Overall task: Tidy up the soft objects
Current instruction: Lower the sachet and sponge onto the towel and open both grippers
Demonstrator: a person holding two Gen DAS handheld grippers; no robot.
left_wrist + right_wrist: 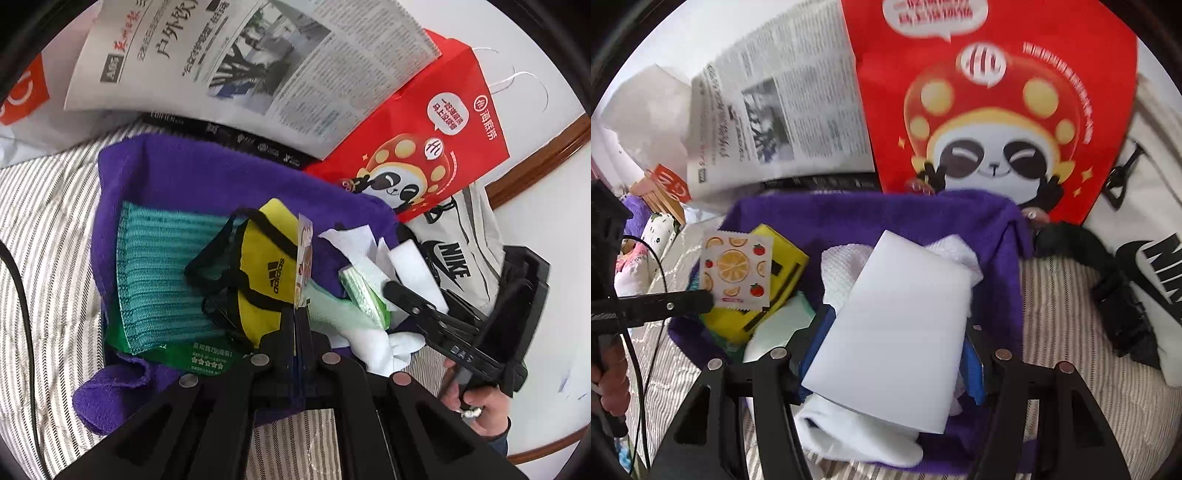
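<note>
Two grippers are each carrying something above a purple terry towel (pixel 871 214) spread on a grey-and-white striped sheet (pixel 1067 314), so the step in hand looks like gathering the soft things onto that towel. The left gripper (pixel 301 314) is fully closed on the bottom edge of a thin white sachet printed with orange slices and tomatoes (pixel 737 271), held upright over the near-left of the pile. The right gripper (pixel 892 350) stands partly open, its blue pads clamped on a white foam block (pixel 905 332) above crumpled white cloth (pixel 846 435). Next, I judge, each piece needs a free spot on the towel and a gentle release, the foam laid flat so it does not roll off. Already on the towel lie a teal ribbed knit cloth (pixel 159 280) and a yellow pouch with black trim (pixel 266 273) marked "adidas". Beyond, a folded newspaper (pixel 258 62) carries Chinese headlines, a red paper bag with a panda in a mushroom cap (pixel 413 147) shows Chinese lettering, and a pale bag (pixel 469 236) at the right reads "NIKE".
</note>
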